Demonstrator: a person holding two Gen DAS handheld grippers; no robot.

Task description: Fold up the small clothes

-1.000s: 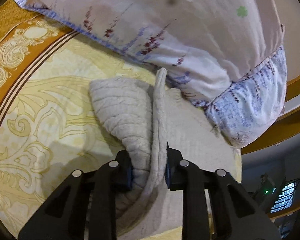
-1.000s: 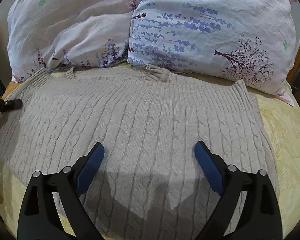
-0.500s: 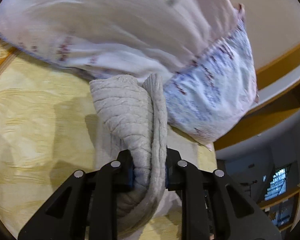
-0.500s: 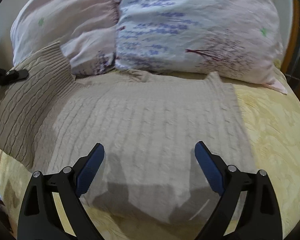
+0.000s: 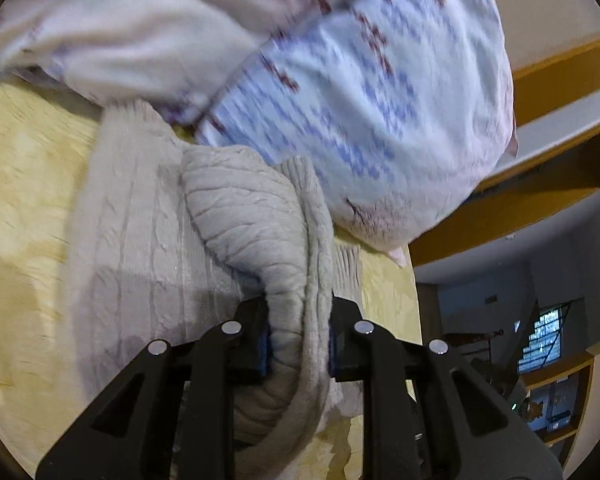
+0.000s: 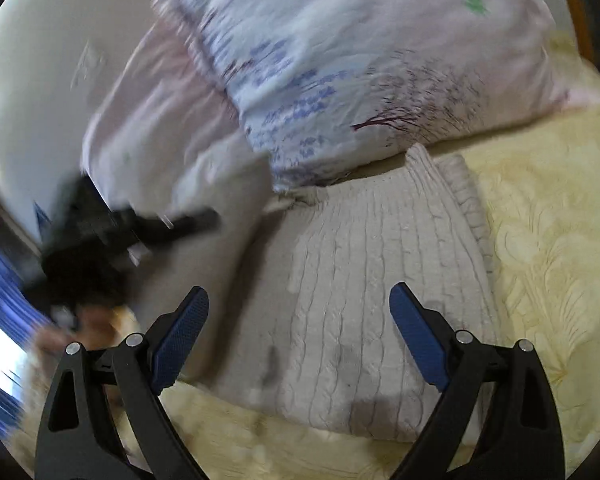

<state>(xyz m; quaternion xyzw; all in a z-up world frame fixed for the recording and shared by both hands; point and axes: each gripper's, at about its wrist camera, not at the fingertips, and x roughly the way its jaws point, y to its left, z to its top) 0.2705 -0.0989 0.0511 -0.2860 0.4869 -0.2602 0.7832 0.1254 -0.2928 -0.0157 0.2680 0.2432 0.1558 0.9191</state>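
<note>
A beige cable-knit sweater (image 5: 140,240) lies on the yellow bedspread (image 5: 20,160) below the pillows. My left gripper (image 5: 298,336) is shut on a bunched side edge of it, and the lifted cloth curls over the flat part. In the right wrist view the sweater (image 6: 380,260) shows its ribbed edge at the right. There the left gripper (image 6: 172,224) is a blurred black shape at the left, holding the raised fold over the sweater. My right gripper (image 6: 298,336) hangs open above the sweater's near part, with nothing between its blue pads (image 6: 180,332).
Two floral pillows (image 6: 360,60) lean right behind the sweater, close to the held fold (image 5: 360,80). The yellow patterned bedspread (image 6: 548,220) spreads to the right. A wooden headboard (image 5: 540,208) and a dark room with shelves lie beyond the bed's edge.
The left gripper has carried the sweater's side edge across over its body, so the spread sweater now looks folded narrower. The right gripper has swung and rolled, staying open.
</note>
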